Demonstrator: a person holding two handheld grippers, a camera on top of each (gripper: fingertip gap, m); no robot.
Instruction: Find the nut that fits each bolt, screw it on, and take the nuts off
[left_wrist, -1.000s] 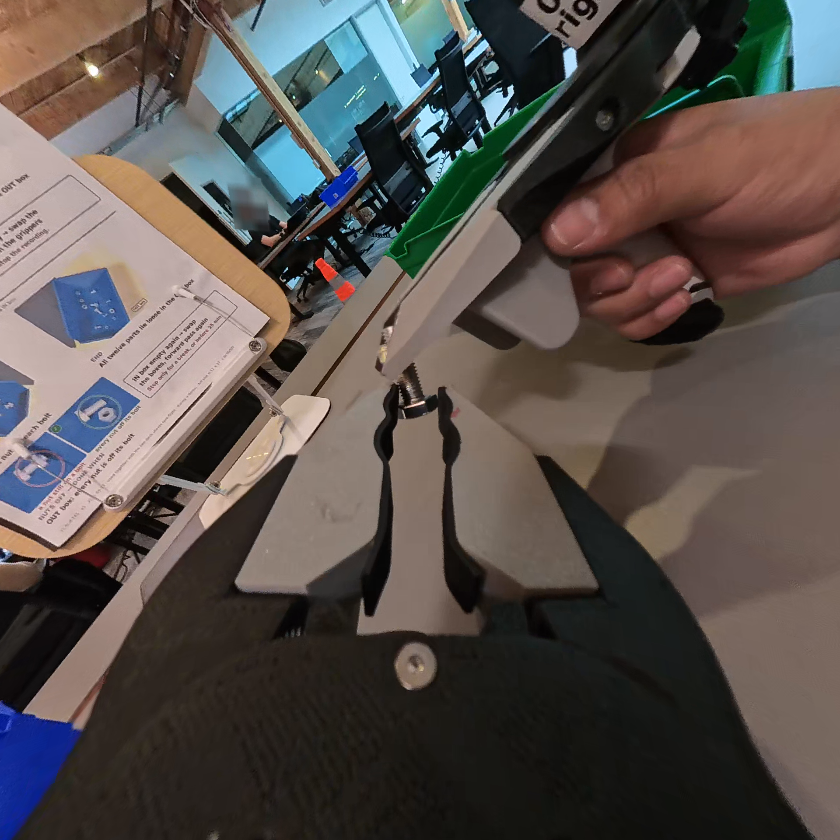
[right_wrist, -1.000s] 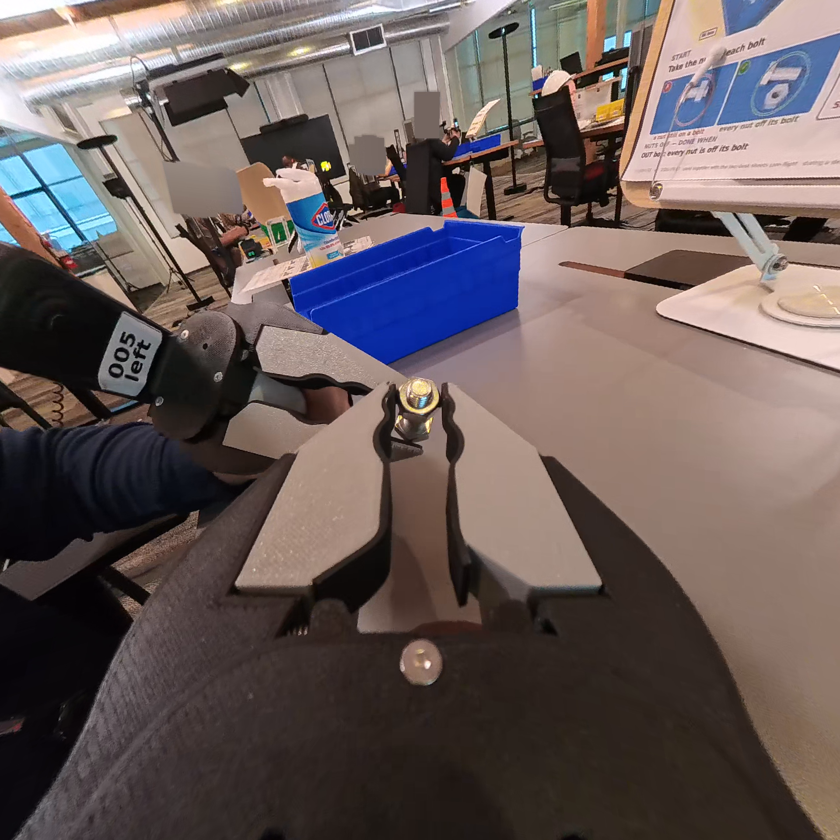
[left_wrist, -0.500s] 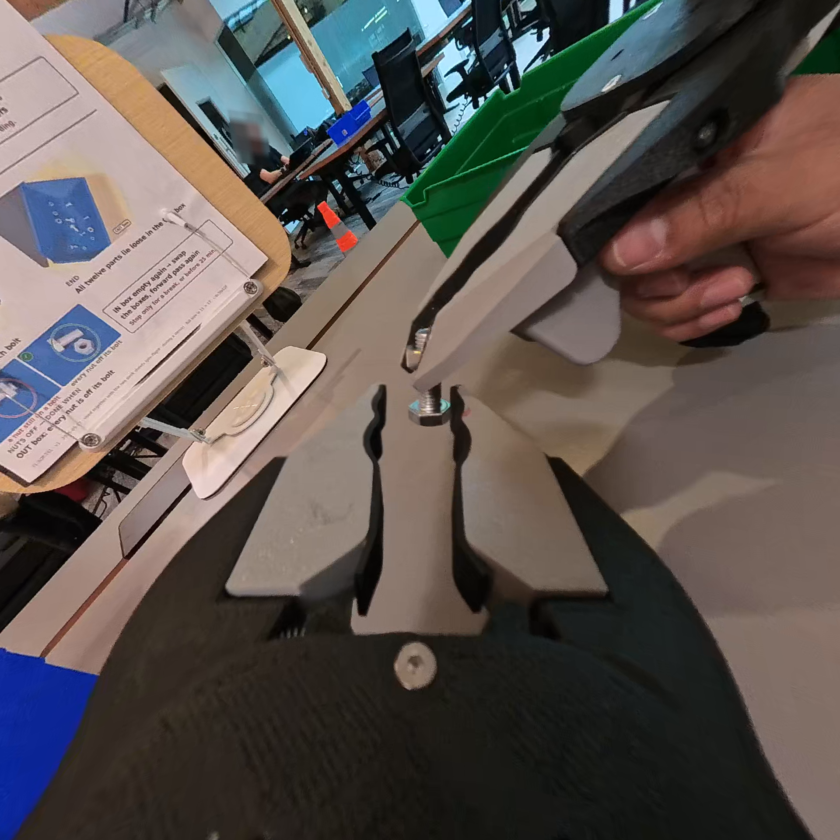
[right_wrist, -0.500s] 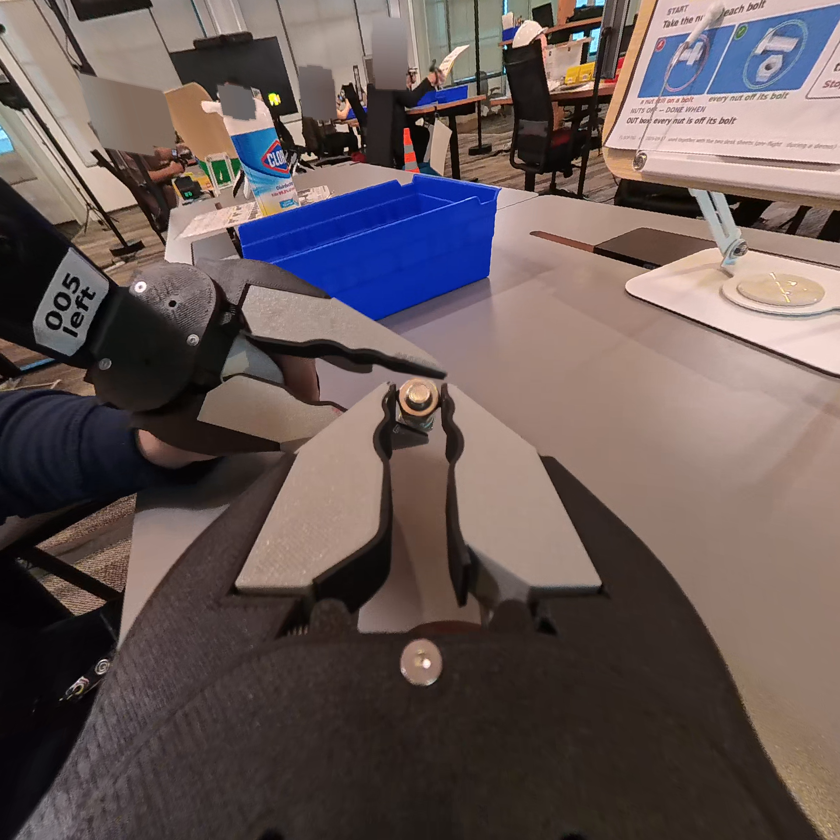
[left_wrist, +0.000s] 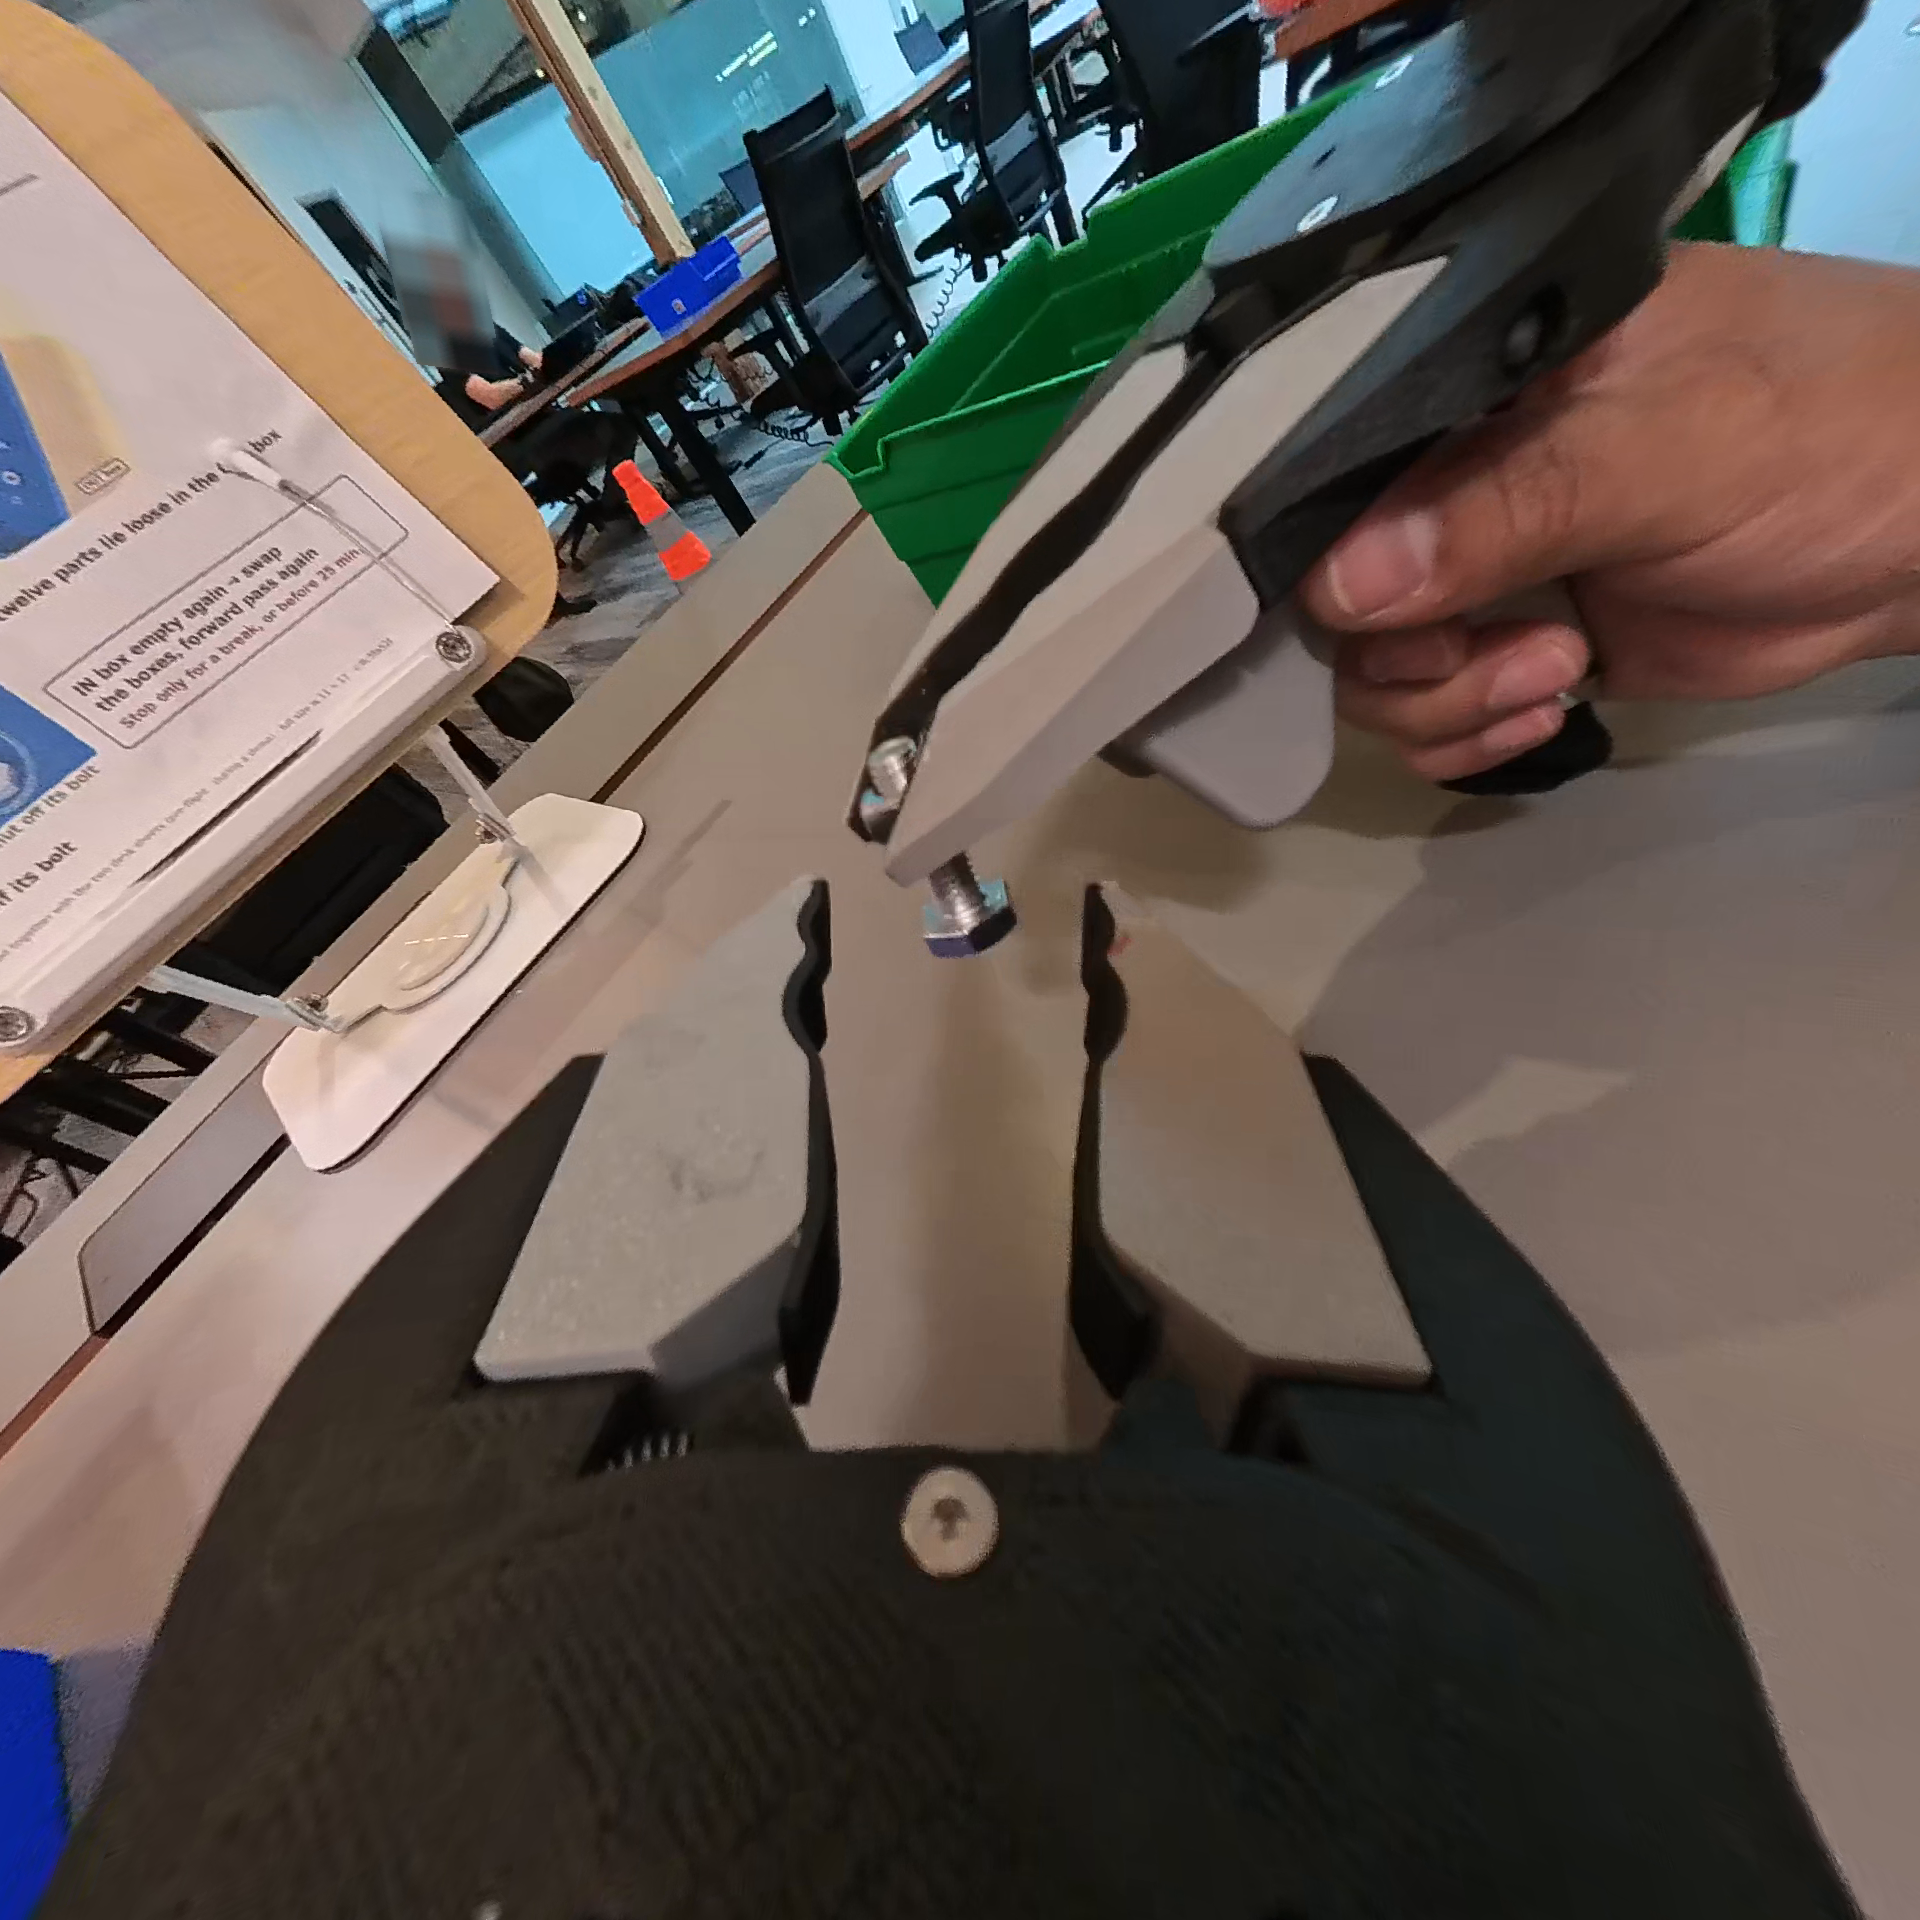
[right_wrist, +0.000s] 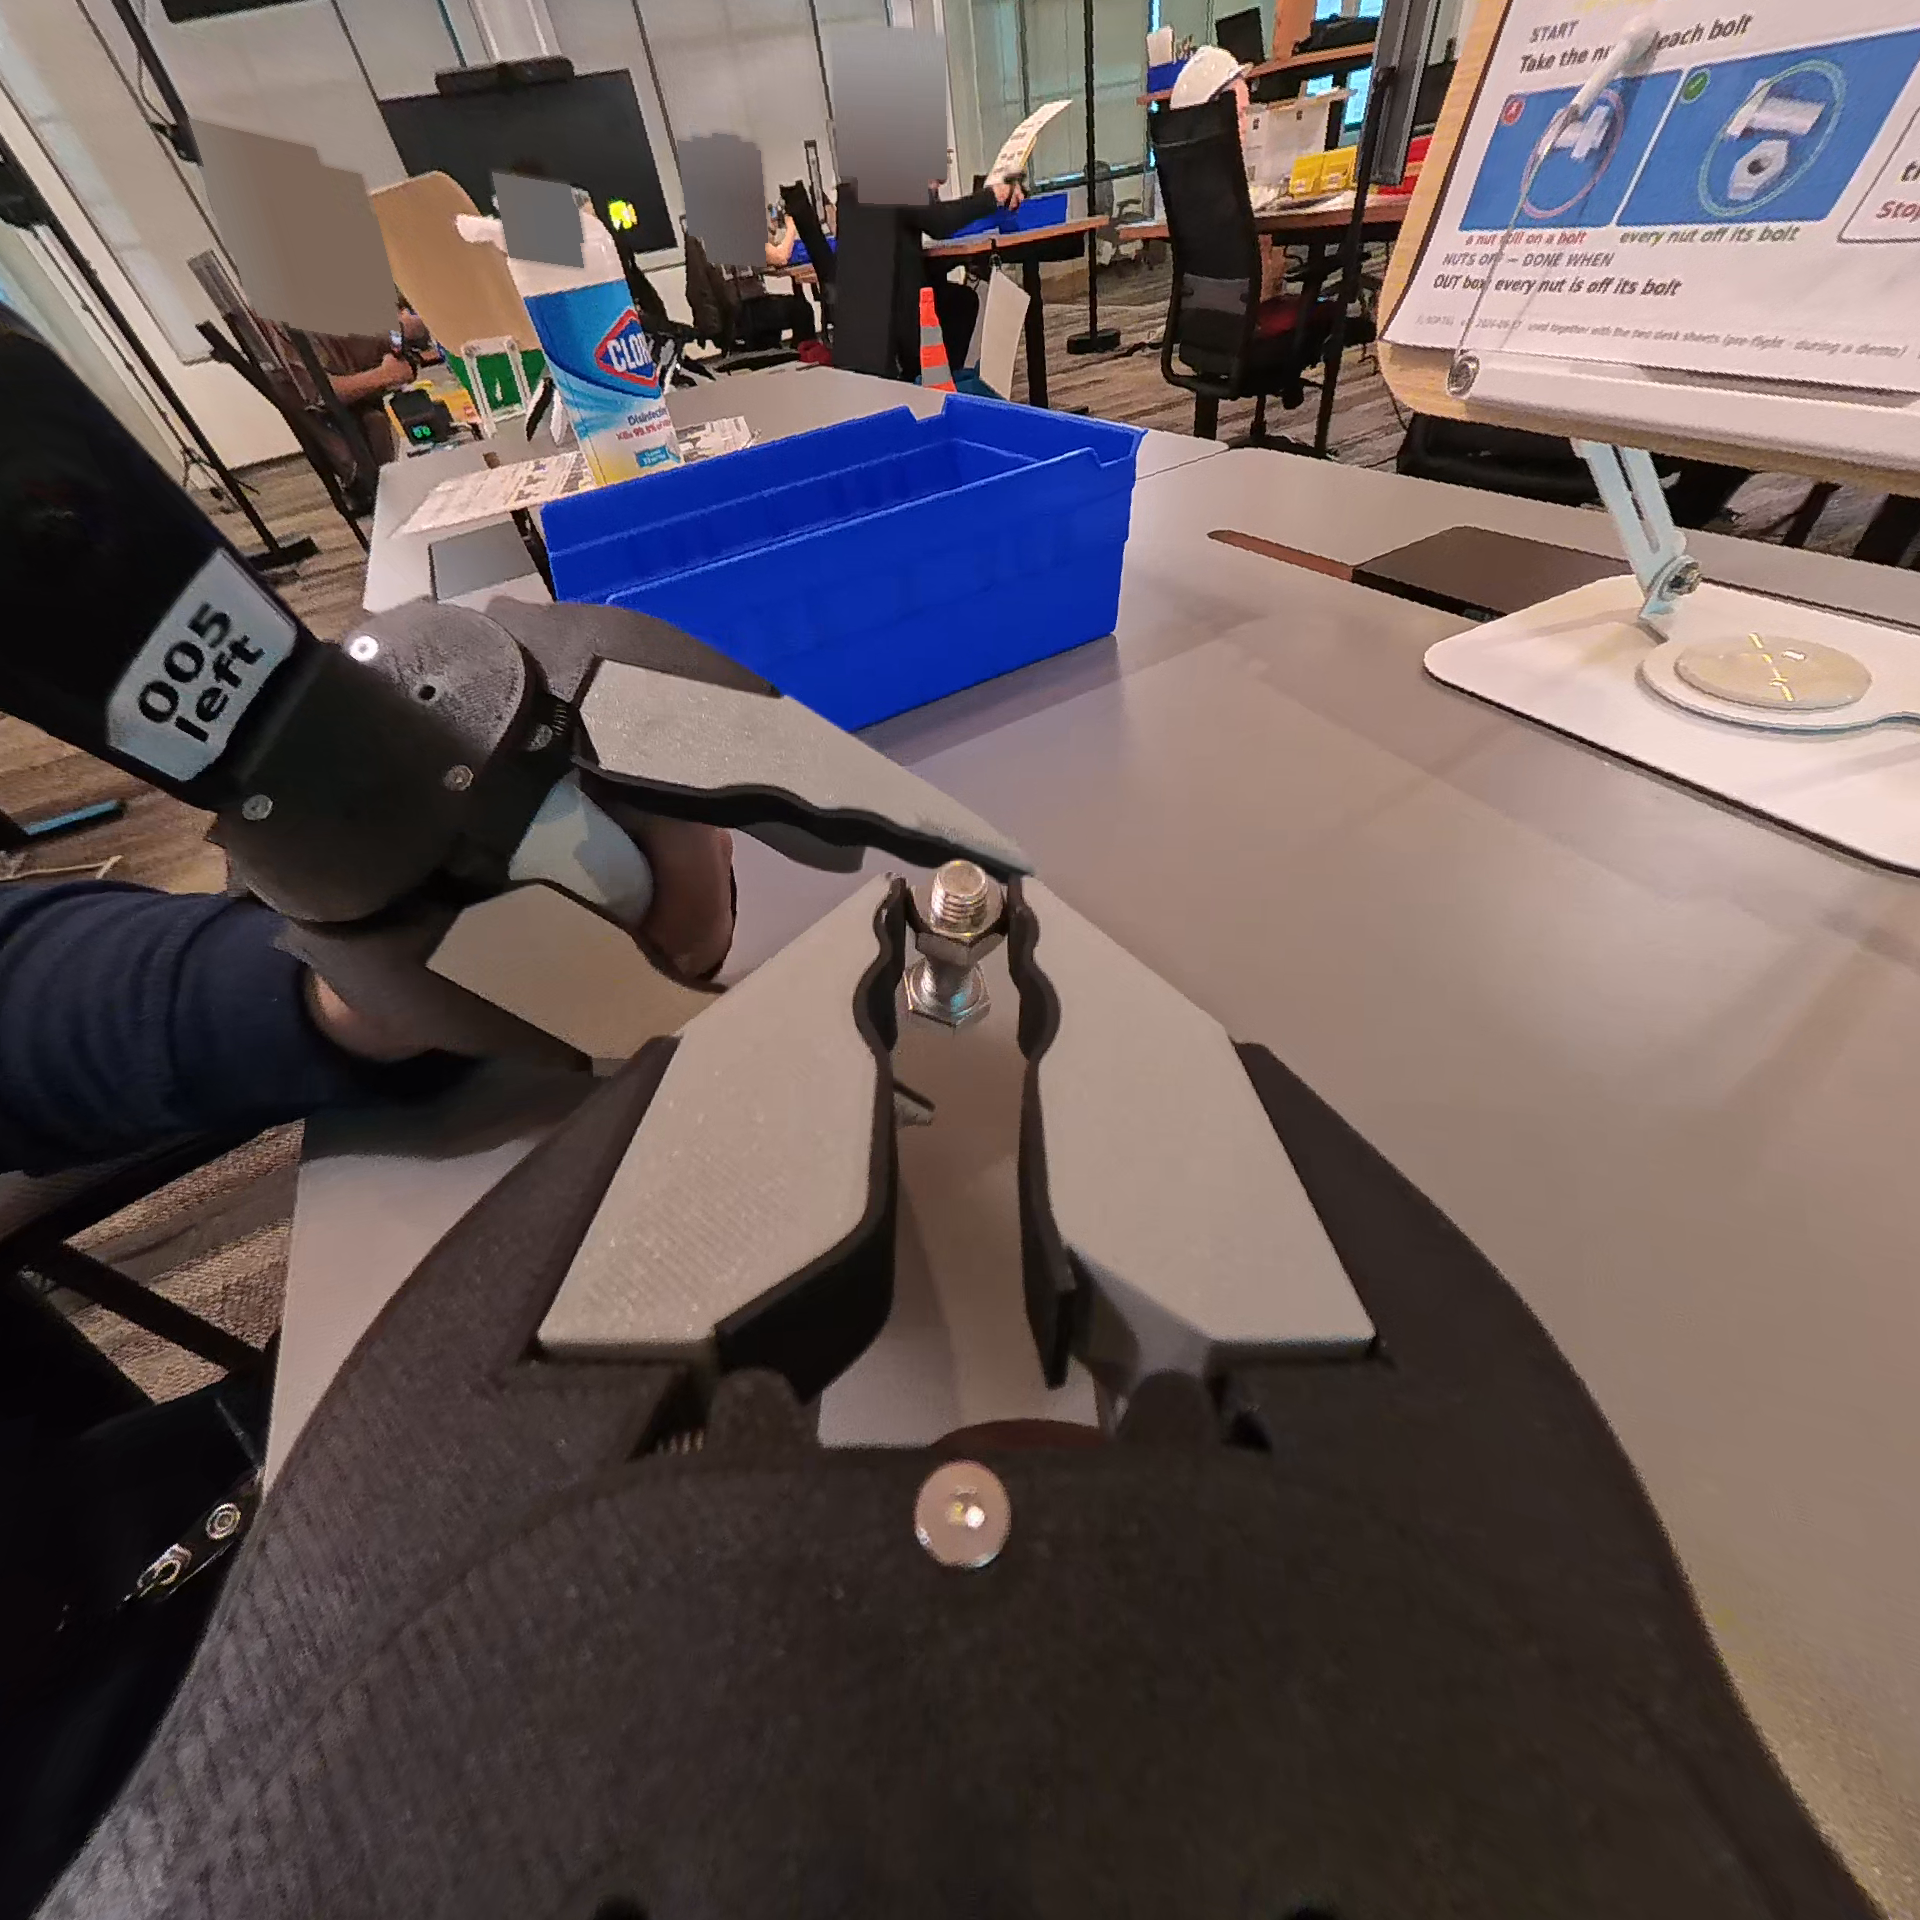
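left hand-held gripper (left_wrist: 951, 920) spread | right hand-held gripper (right_wrist: 951, 940) clamps bolt (right_wrist: 951, 961) (nut (left_wrist: 968, 920) threaded)

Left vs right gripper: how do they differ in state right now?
The left gripper is open, fingers spread and empty; the right gripper is shut on the bolt. The left points at the nut end without touching it; the right holds the bolt above the table. Both have grey fingers on black bodies.
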